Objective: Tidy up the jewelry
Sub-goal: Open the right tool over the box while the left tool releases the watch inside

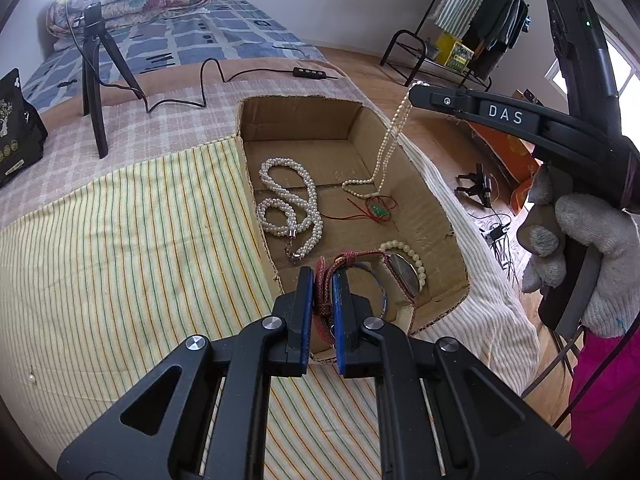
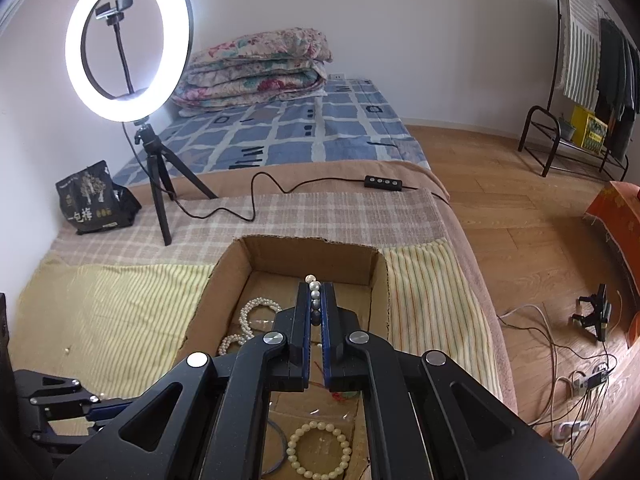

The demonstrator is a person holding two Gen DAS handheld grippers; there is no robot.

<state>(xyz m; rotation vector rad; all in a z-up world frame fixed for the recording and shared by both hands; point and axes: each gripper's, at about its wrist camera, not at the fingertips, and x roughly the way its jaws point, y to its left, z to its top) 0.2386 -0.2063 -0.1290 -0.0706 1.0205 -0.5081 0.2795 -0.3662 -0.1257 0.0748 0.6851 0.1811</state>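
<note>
- The left gripper (image 1: 322,280) had its jaws clenched on a red braided strap (image 1: 322,296) at the near edge of the cardboard box (image 1: 420,196).
- The right gripper (image 2: 316,300) pinched a thin pearl necklace (image 1: 390,148), which dangled into the box.

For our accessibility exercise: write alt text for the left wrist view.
The left gripper is shut on a red woven watch strap over a cardboard box of pearl jewellery on a striped cloth. The right gripper, in a gloved hand, dangles a thin pearl necklace into the box.
</note>
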